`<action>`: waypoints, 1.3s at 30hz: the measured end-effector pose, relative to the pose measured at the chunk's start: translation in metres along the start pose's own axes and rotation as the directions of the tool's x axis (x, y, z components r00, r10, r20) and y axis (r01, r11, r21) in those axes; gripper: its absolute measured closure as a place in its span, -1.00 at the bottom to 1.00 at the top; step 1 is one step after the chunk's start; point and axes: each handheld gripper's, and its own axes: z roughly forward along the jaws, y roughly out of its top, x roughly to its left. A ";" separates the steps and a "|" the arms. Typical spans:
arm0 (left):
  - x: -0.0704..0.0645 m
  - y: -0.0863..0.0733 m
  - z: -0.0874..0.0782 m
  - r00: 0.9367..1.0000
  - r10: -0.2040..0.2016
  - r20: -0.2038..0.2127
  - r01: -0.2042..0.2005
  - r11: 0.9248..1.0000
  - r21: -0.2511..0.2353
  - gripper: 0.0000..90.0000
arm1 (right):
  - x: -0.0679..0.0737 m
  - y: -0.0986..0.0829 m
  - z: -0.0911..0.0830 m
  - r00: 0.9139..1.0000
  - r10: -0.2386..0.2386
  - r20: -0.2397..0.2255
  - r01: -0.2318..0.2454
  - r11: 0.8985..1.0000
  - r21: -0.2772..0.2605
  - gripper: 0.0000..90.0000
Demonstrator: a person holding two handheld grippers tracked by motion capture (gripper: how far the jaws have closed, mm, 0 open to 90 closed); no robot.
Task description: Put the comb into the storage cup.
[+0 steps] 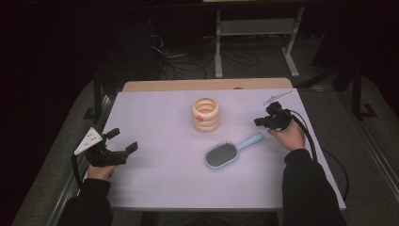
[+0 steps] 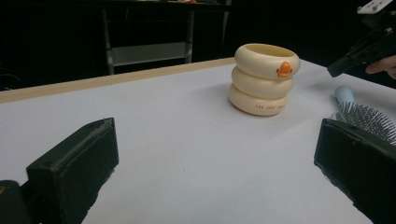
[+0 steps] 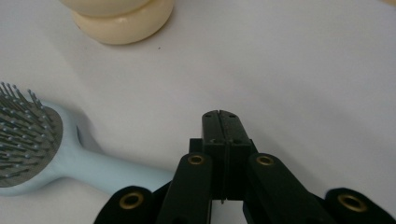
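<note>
On the white desk a pale blue hairbrush lies bristles up, its handle pointing toward the right gripper — jaws pressed together on nothing, hovering just above the handle's end. Behind the brush stands a cream ringed cup with an orange duck bill. Well apart at the desk's left edge, the left gripper is spread wide — empty.

1. Hairbrush: pale blue handle and back, grey bristle pad.
2. Ringed cup: cream, with an orange duck-bill mark.
3. Table: white top, tan far edge.
4. Both tools: black.
</note>
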 end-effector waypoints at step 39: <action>-0.001 0.000 0.000 1.000 0.008 -0.001 -0.008 1.000 -0.001 -1.00 | 0.006 -0.026 0.010 0.997 -0.078 0.019 0.074 0.983 0.167 0.97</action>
